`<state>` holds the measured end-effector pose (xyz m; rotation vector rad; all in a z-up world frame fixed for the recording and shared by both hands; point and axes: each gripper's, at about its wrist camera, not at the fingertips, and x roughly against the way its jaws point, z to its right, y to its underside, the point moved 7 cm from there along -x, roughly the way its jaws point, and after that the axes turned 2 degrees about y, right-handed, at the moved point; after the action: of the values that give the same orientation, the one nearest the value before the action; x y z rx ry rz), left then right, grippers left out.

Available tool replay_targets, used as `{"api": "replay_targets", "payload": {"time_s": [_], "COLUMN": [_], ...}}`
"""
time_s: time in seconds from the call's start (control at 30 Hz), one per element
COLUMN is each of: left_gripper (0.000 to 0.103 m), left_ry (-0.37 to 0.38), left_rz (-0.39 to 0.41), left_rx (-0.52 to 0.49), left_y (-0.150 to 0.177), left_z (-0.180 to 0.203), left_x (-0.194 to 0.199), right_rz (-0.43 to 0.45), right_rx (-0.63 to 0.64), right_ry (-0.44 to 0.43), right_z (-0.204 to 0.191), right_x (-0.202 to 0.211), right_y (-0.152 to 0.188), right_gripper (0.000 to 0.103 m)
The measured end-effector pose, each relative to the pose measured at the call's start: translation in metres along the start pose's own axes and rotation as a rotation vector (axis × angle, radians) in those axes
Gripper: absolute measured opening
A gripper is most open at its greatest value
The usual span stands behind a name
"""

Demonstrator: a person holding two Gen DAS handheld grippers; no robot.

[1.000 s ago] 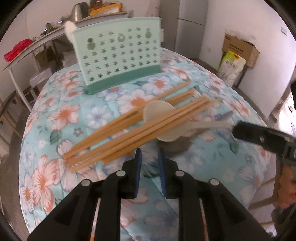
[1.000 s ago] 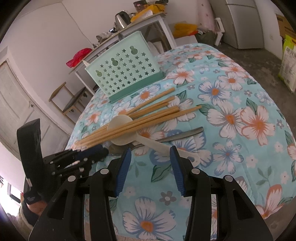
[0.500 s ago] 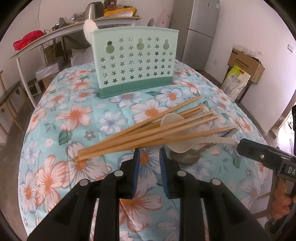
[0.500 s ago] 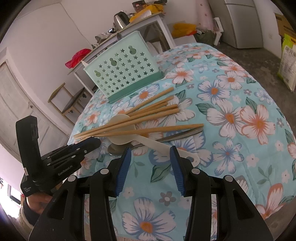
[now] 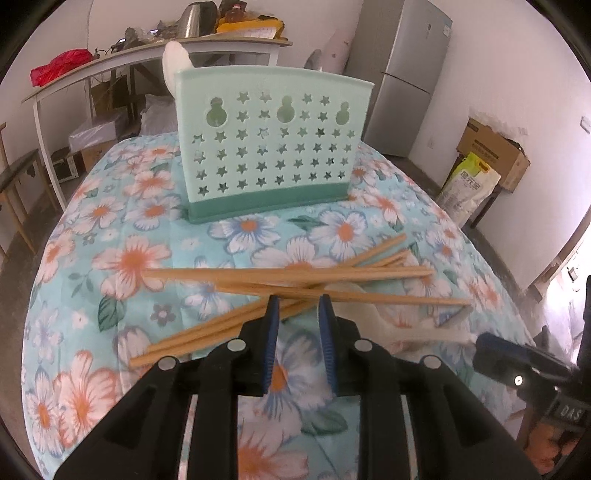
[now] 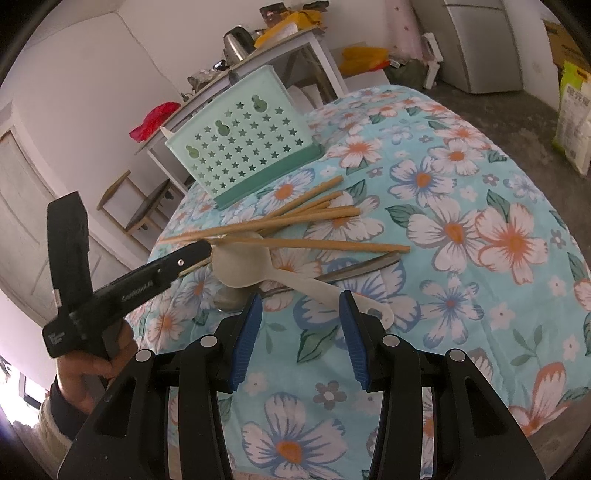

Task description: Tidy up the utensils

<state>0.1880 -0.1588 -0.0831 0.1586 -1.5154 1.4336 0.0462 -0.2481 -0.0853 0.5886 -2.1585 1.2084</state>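
Observation:
Several wooden chopsticks (image 5: 295, 275) lie scattered across the floral tablecloth, over a cream plastic spoon (image 6: 242, 264) and a metal spoon (image 6: 354, 271). A mint-green star-holed utensil caddy (image 5: 267, 142) stands upright behind them, with a white spoon (image 5: 173, 61) sticking out at its left. My left gripper (image 5: 297, 310) is open and empty, its tips just over the near chopsticks; it also shows in the right wrist view (image 6: 195, 251). My right gripper (image 6: 299, 304) is open and empty, straddling the cream spoon's handle.
The round table's floral cloth (image 6: 480, 236) drops off at the edges. Behind stand a shelf table with a kettle (image 5: 192, 18), a fridge (image 5: 410, 70), a cardboard box (image 5: 491, 155) and a sack (image 6: 574, 118) on the floor.
My left gripper has moved forward and right onto the chopstick pile. The chopsticks have fanned apart, two now lying crosswise. My right gripper has barely moved.

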Motion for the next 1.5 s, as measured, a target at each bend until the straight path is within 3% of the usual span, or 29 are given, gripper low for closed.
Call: {"api": "replay_targets", "payload": {"time_s": [0.23, 0.5, 0.9, 1.0, 1.17, 1.27, 1.43, 1.5], "left_gripper": [0.021, 0.024, 0.025, 0.025, 0.025, 0.025, 0.025, 0.025], "left_ry": [-0.022, -0.016, -0.04, -0.051, -0.073, -0.082, -0.089, -0.087], "left_rz": [0.05, 0.151, 0.15, 0.151, 0.159, 0.163, 0.163, 0.164], "left_rx": [0.033, 0.049, 0.12, 0.143, 0.168, 0.177, 0.179, 0.18], "left_y": [-0.015, -0.011, 0.011, 0.015, 0.017, 0.018, 0.018, 0.018], "left_z": [-0.014, -0.024, -0.059, -0.067, -0.08, -0.084, -0.085, -0.085], "left_x": [-0.006, 0.03, 0.049, 0.053, 0.062, 0.066, 0.069, 0.069], "right_rz": [0.006, 0.016, 0.006, 0.008, -0.02, -0.047, -0.039, -0.029], "right_rx": [-0.008, 0.04, 0.19, 0.266, 0.423, 0.468, 0.473, 0.469], "right_ry": [0.008, -0.011, -0.012, 0.021, 0.173, 0.252, 0.303, 0.301], "right_z": [0.002, -0.011, -0.075, -0.092, -0.11, -0.111, -0.106, -0.106], "right_x": [0.0, 0.001, -0.032, -0.048, -0.084, -0.101, -0.104, -0.101], "right_y": [-0.002, -0.006, -0.016, -0.019, -0.016, -0.011, -0.01, -0.011], "right_gripper": [0.042, 0.044, 0.044, 0.044, 0.044, 0.04, 0.015, 0.012]}}
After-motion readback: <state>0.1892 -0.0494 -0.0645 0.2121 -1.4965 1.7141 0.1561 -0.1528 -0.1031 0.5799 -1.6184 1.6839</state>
